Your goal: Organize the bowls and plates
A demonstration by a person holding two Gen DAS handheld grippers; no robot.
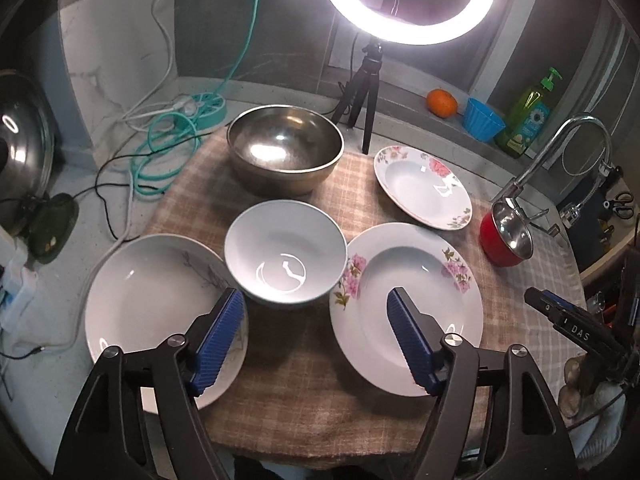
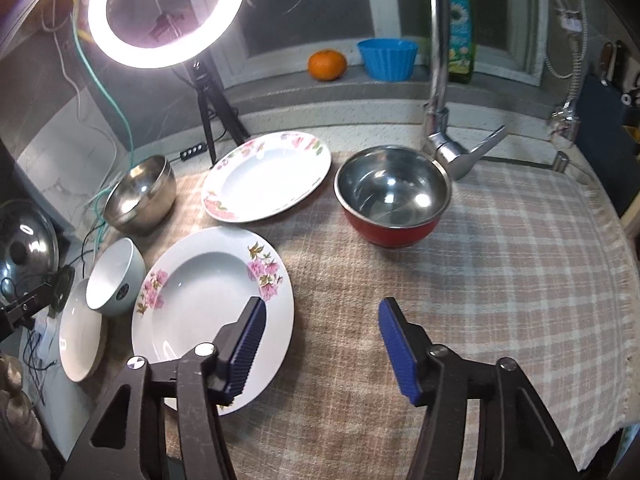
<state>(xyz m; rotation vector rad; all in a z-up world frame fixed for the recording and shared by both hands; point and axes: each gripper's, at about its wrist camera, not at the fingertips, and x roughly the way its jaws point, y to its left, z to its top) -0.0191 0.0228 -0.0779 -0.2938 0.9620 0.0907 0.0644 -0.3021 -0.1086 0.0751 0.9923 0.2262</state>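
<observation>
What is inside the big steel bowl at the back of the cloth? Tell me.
Nothing shows inside the big steel bowl: the left wrist view takes in its bare, shiny floor and far wall, with only light reflections. Its near inner wall is hidden behind the rim, and the checked cloth under it is covered.

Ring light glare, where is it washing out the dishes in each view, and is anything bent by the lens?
Left wrist view: the ring light blows out at top and mirrors as a bright ring inside the white bowl. Right wrist view: it washes out the far floral plate; the faucet and cloth edge bow from fisheye distortion.
</observation>
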